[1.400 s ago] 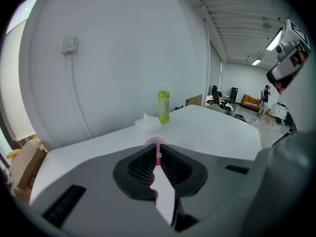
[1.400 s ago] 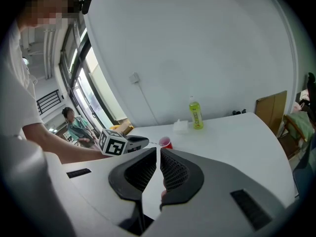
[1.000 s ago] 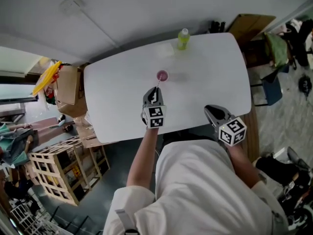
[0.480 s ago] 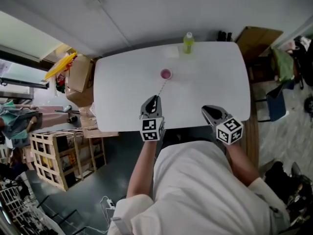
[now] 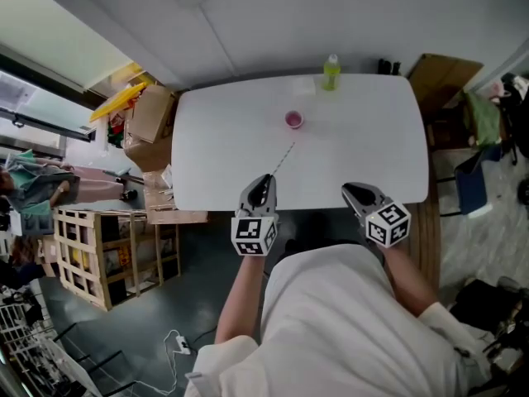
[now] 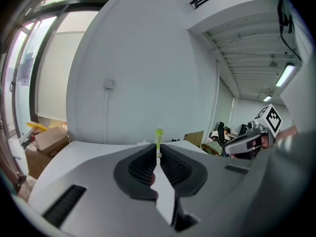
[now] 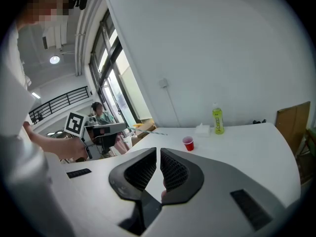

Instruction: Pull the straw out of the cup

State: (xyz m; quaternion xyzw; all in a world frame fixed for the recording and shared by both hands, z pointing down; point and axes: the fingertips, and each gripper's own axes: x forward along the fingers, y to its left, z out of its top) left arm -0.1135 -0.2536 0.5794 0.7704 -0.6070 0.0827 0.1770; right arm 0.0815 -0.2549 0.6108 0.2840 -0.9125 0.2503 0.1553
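Note:
A small red cup [image 5: 293,120] stands upright near the middle of the white table [image 5: 215,139]; the right gripper view shows the cup [image 7: 188,143] too. My left gripper [image 5: 266,179] is shut on one end of a thin straw [image 5: 283,160]. The straw hangs in the air and slants toward the cup, with its far tip short of the rim. In the left gripper view the jaws [image 6: 158,149] pinch the straw end-on. My right gripper [image 5: 347,188] hovers over the table's near edge, shut, with nothing in it [image 7: 158,152].
A green bottle [image 5: 331,73] and a white tissue pack [image 5: 302,88] stand at the table's far edge. Cardboard boxes [image 5: 153,114] and a wooden crate [image 5: 91,255] sit left of the table, and a folded carton [image 5: 442,73] leans at the far right.
My left gripper drew back toward the person and rose with the straw. The straw left the cup and now hangs free. The right gripper shifted slightly.

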